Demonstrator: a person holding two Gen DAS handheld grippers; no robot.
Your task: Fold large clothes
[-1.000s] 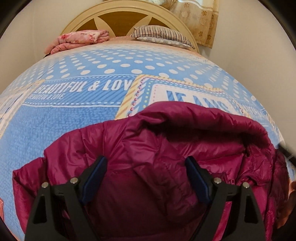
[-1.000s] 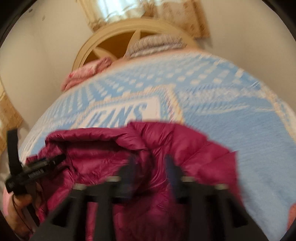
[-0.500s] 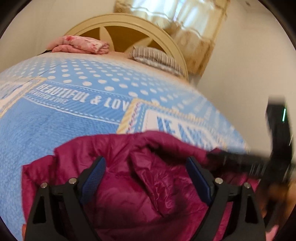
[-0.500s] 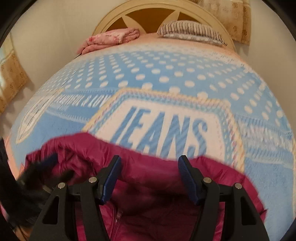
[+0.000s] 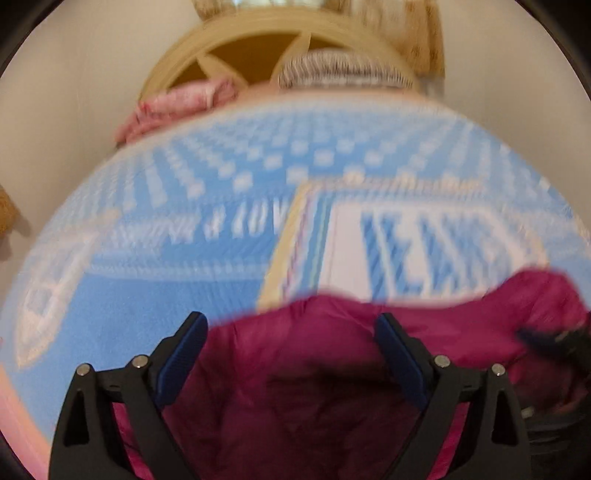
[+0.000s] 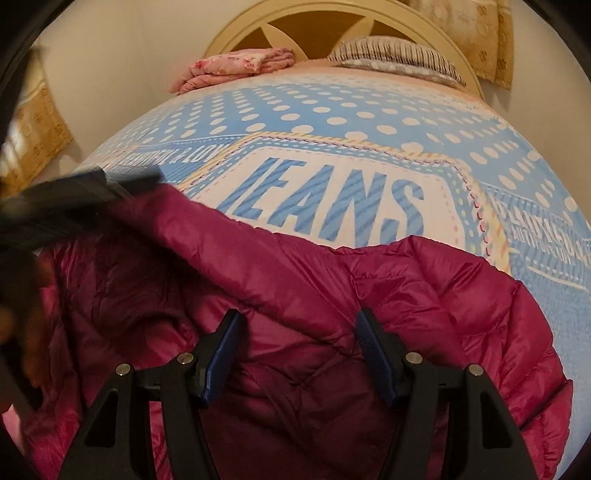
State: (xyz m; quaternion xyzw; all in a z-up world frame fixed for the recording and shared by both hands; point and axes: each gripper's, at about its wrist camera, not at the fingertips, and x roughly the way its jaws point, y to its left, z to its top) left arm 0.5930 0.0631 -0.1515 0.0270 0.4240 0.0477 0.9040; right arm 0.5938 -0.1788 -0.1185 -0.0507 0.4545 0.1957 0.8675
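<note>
A magenta puffer jacket (image 6: 332,280) lies crumpled on the near part of a blue bed cover (image 6: 332,110) printed with "JEANS". My right gripper (image 6: 298,317) hovers over the jacket's middle, its blue pads apart and pressing on nothing. My left gripper (image 5: 289,321) is over the jacket's (image 5: 332,369) left part near its far edge; its jaws are opening wide, with fabric below them but not pinched. The left wrist view is motion-blurred. The left gripper (image 6: 74,199) appears as a dark blur at the jacket's upper left, and the right gripper (image 5: 554,339) at the right edge.
A folded pink blanket (image 6: 236,66) and a striped pillow (image 6: 395,55) lie at the head of the bed against a cream arched headboard (image 6: 314,14). Beige curtains (image 6: 491,37) hang behind. Blue cover stretches beyond the jacket.
The left wrist view has swung sideways and blurred, with its jaws a little wider. The right gripper has dropped closer to the jacket. The left gripper now shows at the right view's upper left.
</note>
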